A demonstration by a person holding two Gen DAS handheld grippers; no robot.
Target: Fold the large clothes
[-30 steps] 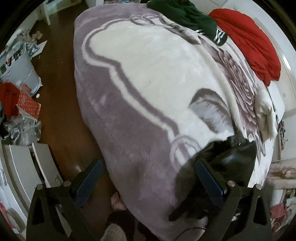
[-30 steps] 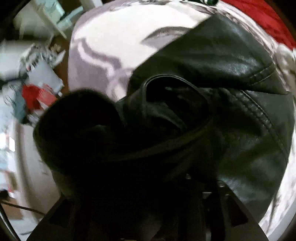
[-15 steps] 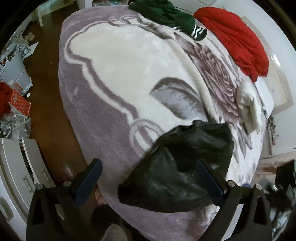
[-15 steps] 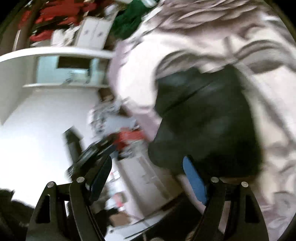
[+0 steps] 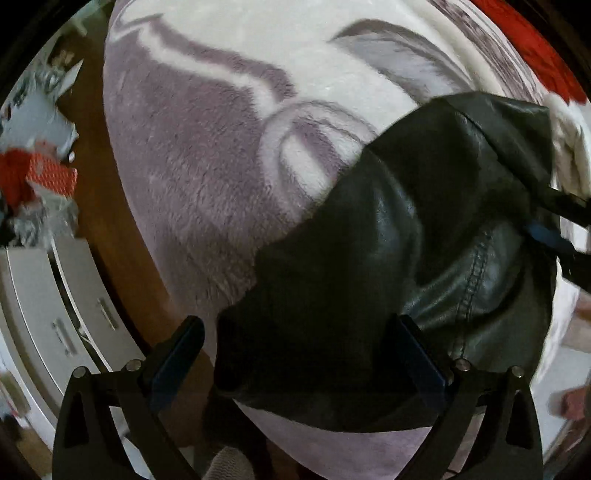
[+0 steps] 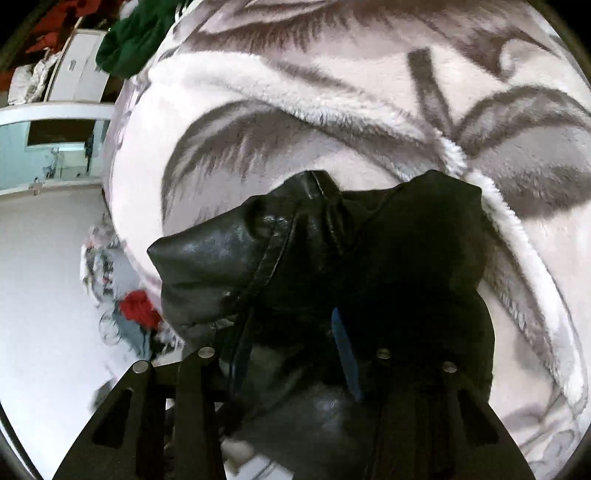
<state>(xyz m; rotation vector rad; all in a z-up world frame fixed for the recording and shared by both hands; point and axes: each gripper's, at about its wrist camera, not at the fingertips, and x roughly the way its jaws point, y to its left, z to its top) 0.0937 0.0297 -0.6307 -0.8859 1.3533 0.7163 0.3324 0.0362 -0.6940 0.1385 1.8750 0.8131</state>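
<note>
A black leather jacket (image 5: 388,258) lies bunched at the near edge of a bed covered by a purple and white plush blanket (image 5: 207,155). My left gripper (image 5: 299,354) is open, its fingers astride the jacket's near edge. My right gripper (image 6: 291,332) has its fingers partly closed with jacket leather (image 6: 229,258) bunched between them; it also shows at the right edge of the left wrist view (image 5: 550,236), at the jacket's far side.
A red garment (image 5: 532,48) lies at the bed's far right. A green garment (image 6: 133,33) lies at the bed's far end. White drawers (image 5: 48,314) and floor clutter (image 5: 33,177) stand left of the bed on the wooden floor.
My left gripper has dropped down close to the jacket. My right gripper has swung back from the room and closed onto the jacket.
</note>
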